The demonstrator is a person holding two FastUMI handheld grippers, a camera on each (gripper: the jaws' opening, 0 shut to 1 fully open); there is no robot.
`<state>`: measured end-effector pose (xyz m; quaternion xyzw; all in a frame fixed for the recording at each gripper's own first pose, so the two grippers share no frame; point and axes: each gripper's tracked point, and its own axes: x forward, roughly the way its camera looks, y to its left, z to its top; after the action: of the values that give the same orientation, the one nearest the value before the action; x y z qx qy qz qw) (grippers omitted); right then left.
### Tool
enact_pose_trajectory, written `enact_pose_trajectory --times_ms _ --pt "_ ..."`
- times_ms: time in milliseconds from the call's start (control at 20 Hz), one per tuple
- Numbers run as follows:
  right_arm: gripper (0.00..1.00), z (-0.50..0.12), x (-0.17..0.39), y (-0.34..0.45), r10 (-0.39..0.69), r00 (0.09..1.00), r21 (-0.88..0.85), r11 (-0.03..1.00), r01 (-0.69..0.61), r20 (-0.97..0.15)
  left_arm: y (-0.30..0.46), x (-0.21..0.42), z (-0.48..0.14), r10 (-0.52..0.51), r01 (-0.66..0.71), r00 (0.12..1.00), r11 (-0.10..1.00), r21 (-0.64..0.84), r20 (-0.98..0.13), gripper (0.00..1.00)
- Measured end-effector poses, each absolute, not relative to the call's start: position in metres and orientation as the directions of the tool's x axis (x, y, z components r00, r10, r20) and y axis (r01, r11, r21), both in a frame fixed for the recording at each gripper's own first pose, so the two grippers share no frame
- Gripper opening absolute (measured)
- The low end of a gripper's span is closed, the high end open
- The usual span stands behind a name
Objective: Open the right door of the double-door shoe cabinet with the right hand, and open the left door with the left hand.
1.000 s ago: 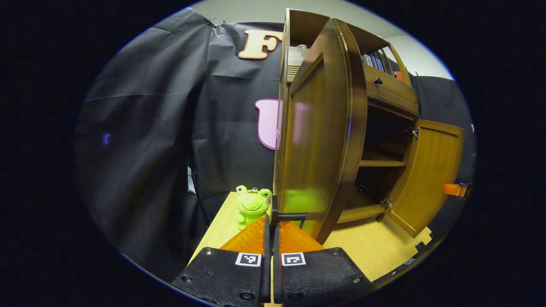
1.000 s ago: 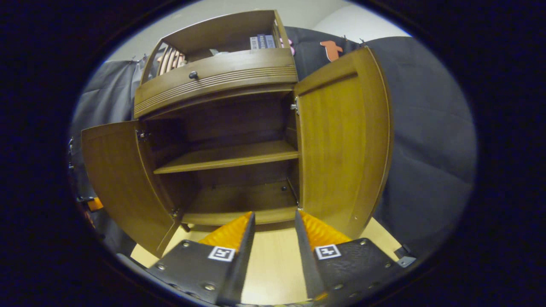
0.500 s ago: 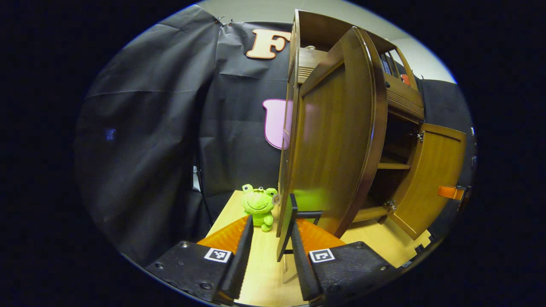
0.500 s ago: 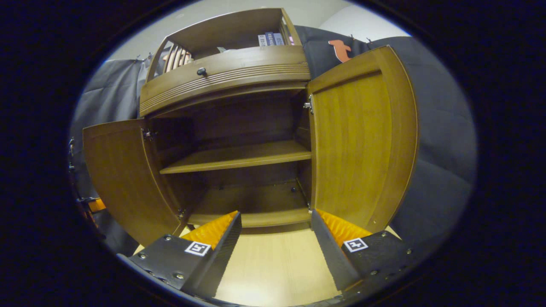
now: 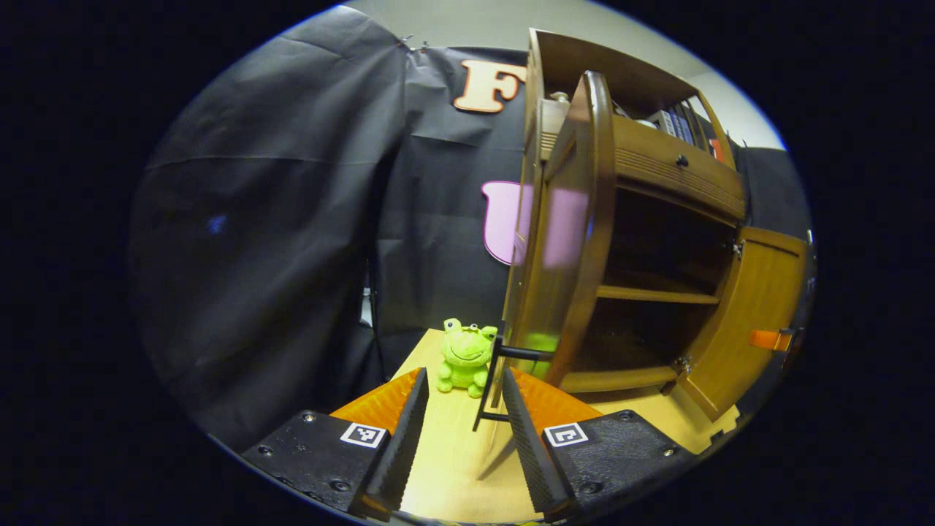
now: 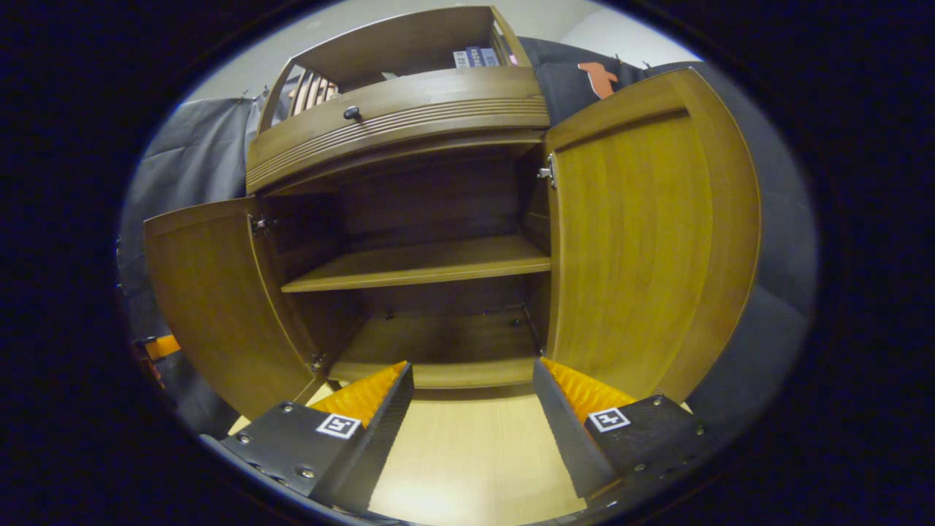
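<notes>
Shoe cabinet (image 6: 409, 241) stands on the pale wooden surface (image 6: 467, 460) with both lower doors swung wide. In the right gripper view, the left door (image 6: 212, 307) hangs out to the left and the right door (image 6: 643, 234) out to the right, baring a middle shelf (image 6: 416, 267) and the cabinet floor below it. Above the opening runs a drawer with a small dark knob (image 6: 352, 112), and books (image 6: 473, 57) stand in the open top compartment.

In the left gripper view, the left door (image 5: 577, 241) shows nearly edge-on, its dark bar handle (image 5: 504, 383) just ahead of the left claw (image 5: 459, 405), near the claw's right finger but not gripped. The left claw is released, its fingers spread apart with bare surface between them. A green frog plush (image 5: 466, 356) sits on the surface just left of that door, near the booth's black cloth.

The right claw (image 6: 471, 398) is also released, fingers wide, low before the cabinet's open middle and touching nothing.
</notes>
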<state>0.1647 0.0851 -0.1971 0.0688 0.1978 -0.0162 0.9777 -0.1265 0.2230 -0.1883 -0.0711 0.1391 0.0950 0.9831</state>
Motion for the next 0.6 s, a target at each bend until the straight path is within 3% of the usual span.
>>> enact_pose_trajectory --times_ms 50,250,400,450,550,600 --pt "0.98 -0.197 0.167 0.087 0.010 0.922 0.132 0.990 0.044 -0.388 0.225 -0.133 -0.183 0.188 -0.230 0.942 0.965 -0.128 -0.279 0.65" --pt "0.98 -0.194 0.176 0.096 0.069 0.922 0.147 0.989 -0.013 -0.382 0.224 -0.163 -0.162 0.261 -0.299 0.937 0.942 -0.149 -0.232 0.61" --pt "0.98 -0.192 0.177 0.100 0.110 0.918 0.152 0.987 -0.055 -0.381 0.213 -0.177 -0.138 0.293 -0.318 0.938 0.939 -0.127 -0.186 0.65" --pt "0.98 -0.191 0.176 0.101 0.119 0.917 0.153 0.986 -0.065 -0.381 0.206 -0.179 -0.130 0.289 -0.312 0.942 0.942 -0.126 -0.173 0.75" --pt "0.98 -0.189 0.172 0.099 0.132 0.916 0.154 0.985 -0.078 -0.378 0.186 -0.181 -0.111 0.266 -0.284 0.954 0.949 -0.137 -0.140 0.75" --pt "0.98 -0.187 0.169 0.097 0.135 0.917 0.155 0.985 -0.081 -0.376 0.174 -0.179 -0.103 0.248 -0.264 0.961 0.954 -0.139 -0.122 0.68"
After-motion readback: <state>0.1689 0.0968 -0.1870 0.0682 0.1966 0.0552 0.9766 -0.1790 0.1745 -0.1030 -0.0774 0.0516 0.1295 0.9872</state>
